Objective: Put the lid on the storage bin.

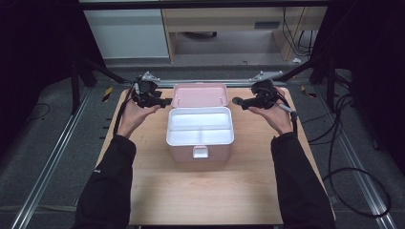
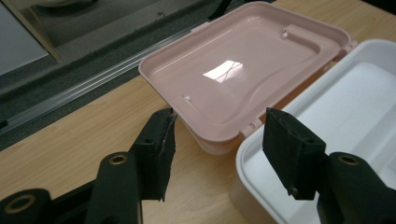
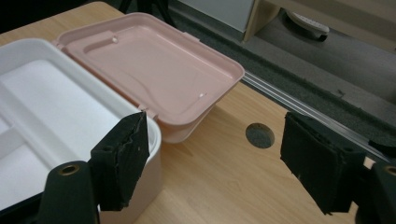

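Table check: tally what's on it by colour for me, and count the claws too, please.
Pink: 2, the box and its open lid
White: 1, the divided tray sitting in the box
Black: 2, the left claw and the right claw, both open with nothing between the jaws
Total: 5

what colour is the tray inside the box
White tray, clearest in the high view.
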A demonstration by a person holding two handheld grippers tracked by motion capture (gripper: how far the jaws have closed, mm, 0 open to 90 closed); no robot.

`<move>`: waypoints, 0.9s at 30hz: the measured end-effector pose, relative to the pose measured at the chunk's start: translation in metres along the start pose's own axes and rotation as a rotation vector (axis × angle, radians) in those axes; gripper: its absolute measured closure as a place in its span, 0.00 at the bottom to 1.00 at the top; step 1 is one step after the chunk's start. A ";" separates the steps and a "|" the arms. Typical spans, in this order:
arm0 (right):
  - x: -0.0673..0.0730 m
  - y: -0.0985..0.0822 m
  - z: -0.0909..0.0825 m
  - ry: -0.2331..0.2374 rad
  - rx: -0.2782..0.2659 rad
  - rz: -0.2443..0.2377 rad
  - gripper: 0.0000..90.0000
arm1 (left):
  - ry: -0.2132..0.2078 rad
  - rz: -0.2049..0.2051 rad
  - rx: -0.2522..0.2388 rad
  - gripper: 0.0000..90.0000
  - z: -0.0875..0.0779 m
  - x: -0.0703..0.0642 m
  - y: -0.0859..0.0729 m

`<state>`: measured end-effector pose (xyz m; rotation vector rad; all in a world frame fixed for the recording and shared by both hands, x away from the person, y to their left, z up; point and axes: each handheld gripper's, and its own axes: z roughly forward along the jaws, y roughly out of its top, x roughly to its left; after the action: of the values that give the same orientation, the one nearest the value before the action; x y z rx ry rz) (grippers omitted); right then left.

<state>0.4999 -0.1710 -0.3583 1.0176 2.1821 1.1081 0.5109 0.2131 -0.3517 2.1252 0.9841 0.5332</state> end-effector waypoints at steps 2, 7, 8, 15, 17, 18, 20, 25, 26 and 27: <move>-0.003 0.006 0.006 -0.016 0.001 -0.002 0.26 | 0.005 -0.033 -0.021 0.49 0.008 0.003 0.001; -0.011 0.016 0.022 -0.028 -0.065 0.063 0.27 | 0.038 -0.085 -0.030 0.50 0.023 0.008 0.005; -0.012 0.016 0.026 -0.024 -0.075 0.097 0.27 | 0.042 -0.094 -0.025 0.50 0.027 0.009 0.006; -0.010 0.007 0.065 -0.011 -0.024 0.136 0.27 | 0.053 -0.098 0.010 0.49 0.050 0.013 0.005; -0.008 0.003 0.076 -0.007 -0.005 0.137 0.27 | 0.052 -0.109 0.018 0.48 0.055 0.014 0.003; -0.008 0.002 0.080 -0.002 0.004 0.136 0.27 | 0.050 -0.114 0.023 0.48 0.058 0.015 0.001; -0.006 -0.001 0.088 0.004 0.022 0.142 0.27 | 0.048 -0.109 0.038 0.48 0.063 0.015 -0.001; -0.004 -0.007 0.101 0.025 0.046 0.147 0.29 | 0.040 -0.122 0.060 0.48 0.074 0.016 -0.005; -0.004 -0.007 0.103 0.027 0.048 0.147 0.31 | 0.038 -0.120 0.064 0.48 0.076 0.016 -0.006; -0.003 -0.008 0.104 0.028 0.050 0.147 0.31 | 0.038 -0.120 0.070 0.48 0.078 0.016 -0.007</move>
<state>0.5704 -0.1284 -0.4219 1.2081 2.1964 1.1439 0.5656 0.1944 -0.4069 2.1081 1.1588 0.4872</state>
